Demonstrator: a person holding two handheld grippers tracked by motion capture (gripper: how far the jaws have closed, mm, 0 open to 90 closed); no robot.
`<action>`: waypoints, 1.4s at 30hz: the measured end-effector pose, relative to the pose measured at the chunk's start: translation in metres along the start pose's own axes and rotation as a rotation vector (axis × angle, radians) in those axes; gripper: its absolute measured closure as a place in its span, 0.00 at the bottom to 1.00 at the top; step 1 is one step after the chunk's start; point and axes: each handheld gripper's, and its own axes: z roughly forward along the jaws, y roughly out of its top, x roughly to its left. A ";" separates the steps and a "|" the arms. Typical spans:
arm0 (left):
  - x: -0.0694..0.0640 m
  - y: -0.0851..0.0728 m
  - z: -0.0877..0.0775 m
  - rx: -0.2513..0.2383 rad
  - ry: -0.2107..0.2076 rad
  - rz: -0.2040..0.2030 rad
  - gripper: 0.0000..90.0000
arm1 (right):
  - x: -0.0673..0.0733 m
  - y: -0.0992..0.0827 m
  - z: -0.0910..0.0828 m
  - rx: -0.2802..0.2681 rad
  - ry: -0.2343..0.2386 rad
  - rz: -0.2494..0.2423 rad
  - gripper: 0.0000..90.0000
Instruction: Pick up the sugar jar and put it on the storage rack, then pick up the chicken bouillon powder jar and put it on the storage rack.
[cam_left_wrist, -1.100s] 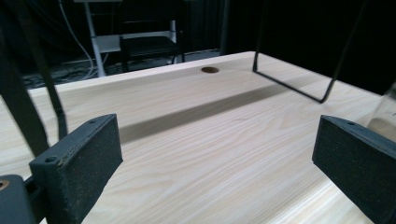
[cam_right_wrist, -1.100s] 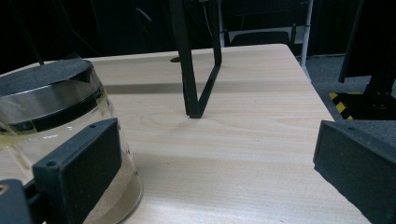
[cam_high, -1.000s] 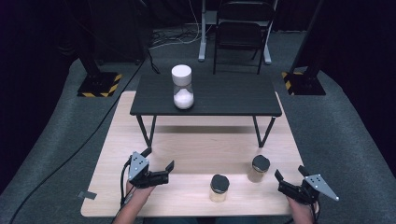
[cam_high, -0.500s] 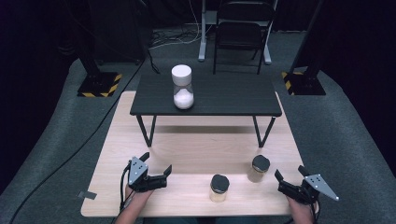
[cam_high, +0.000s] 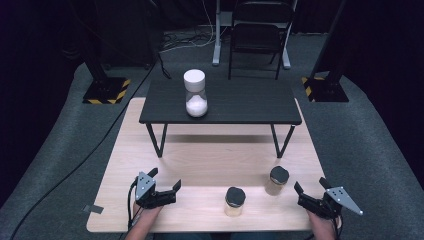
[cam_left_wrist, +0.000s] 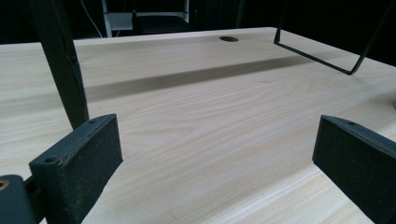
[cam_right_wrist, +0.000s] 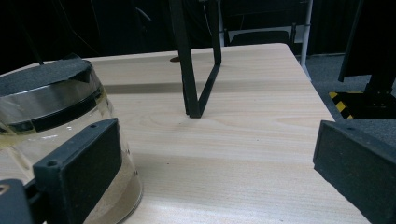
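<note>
Right gripper (cam_high: 309, 192) gapes, seemingly just beside jar (cam_high: 278, 180)

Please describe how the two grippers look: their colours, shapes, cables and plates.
The left gripper and the right gripper are black, each with two flat rectangular jaws that have small screw holes. Each carries a grey three-cornered plate on top. A black cable trails from the left one. No sleeves are visible.

No readable text, labels or numbers anywhere.
</note>
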 end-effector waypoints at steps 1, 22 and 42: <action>0.000 -0.001 0.001 0.003 0.000 -0.001 0.01 | 0.000 0.000 0.000 0.000 0.000 0.000 0.01; -0.001 -0.012 0.004 0.002 0.021 0.012 0.00 | -0.001 0.000 0.000 0.001 0.005 0.004 0.01; -0.001 -0.013 0.003 0.002 0.032 0.005 0.00 | 0.001 0.013 -0.011 -0.029 0.024 0.046 0.00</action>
